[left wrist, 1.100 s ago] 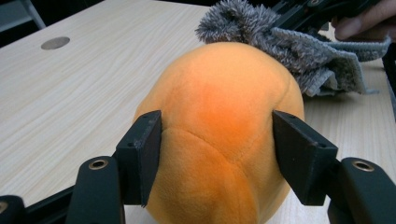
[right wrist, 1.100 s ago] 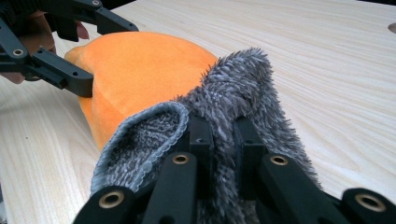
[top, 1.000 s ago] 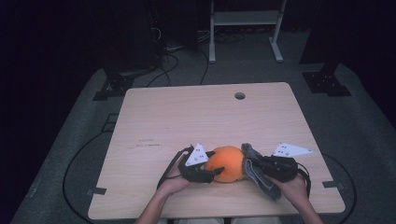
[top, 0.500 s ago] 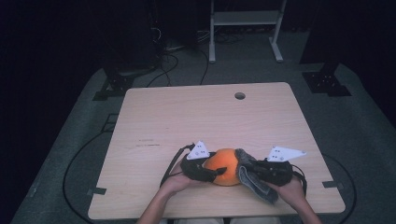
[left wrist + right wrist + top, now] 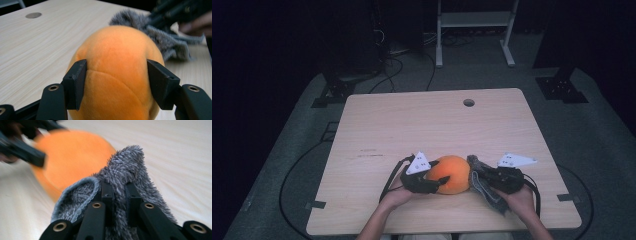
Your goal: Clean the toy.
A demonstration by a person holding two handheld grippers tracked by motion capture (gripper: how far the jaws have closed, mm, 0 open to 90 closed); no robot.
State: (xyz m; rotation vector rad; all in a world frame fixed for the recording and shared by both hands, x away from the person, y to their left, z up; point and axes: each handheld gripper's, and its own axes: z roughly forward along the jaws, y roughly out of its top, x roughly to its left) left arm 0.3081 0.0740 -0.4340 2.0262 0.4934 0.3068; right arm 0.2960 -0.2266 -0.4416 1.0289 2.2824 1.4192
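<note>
An orange plush fruit (image 5: pixel 451 174) lies near the table's front edge. My left gripper (image 5: pixel 439 180) grips it from the left. In the left gripper view its black pads (image 5: pixel 76 85) press into both sides of the plush (image 5: pixel 117 65). The jaws have just been opening slightly, with the plush still between them. My right gripper (image 5: pixel 479 177) is shut on a grey fluffy cloth (image 5: pixel 487 192) and holds it against the right side of the fruit. In the right gripper view the cloth (image 5: pixel 125 167) bunches over the closed jaws, with the fruit (image 5: pixel 72 157) just beyond.
The wooden table (image 5: pixel 427 125) has a small round hole (image 5: pixel 469 102) near its far edge. Cables trail from both grippers over the front of the table. A metal stand (image 5: pixel 472 30) is on the dark floor beyond.
The right gripper and its cloth shifted a little left along the fruit and back. The left gripper and the fruit stayed in place.
</note>
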